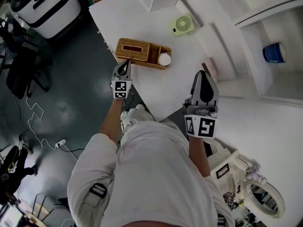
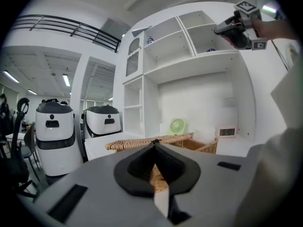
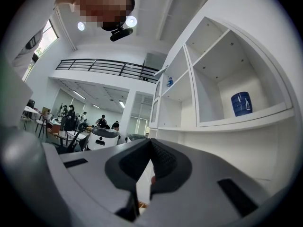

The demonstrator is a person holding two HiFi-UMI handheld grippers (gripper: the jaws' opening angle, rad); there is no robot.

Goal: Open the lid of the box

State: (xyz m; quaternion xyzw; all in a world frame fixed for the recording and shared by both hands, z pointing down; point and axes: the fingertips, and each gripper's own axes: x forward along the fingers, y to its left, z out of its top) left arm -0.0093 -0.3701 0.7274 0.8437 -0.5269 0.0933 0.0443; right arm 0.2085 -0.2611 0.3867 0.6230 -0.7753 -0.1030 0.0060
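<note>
A woven wicker box [image 1: 137, 51] lies on the white table [image 1: 161, 91]. Its left part is covered by a flat lid with a slot. Its right compartment is open and holds a white round thing [image 1: 164, 59]. My left gripper [image 1: 126, 62] is shut with nothing between its fingers. Its tips are at the near left edge of the box, and contact cannot be told. In the left gripper view the box [image 2: 127, 144] sits just beyond the closed tips [image 2: 154, 144]. My right gripper [image 1: 202, 73] hovers over the table's right side, away from the box, with its jaws together [image 3: 150, 142].
A green fan [image 1: 182, 24] and a small clock [image 1: 210, 68] stand at the back of the table by white shelves. A blue container [image 1: 274, 52] sits on a shelf. White machines [image 1: 42, 4] stand on the floor to the left. The table's edge runs just left of the box.
</note>
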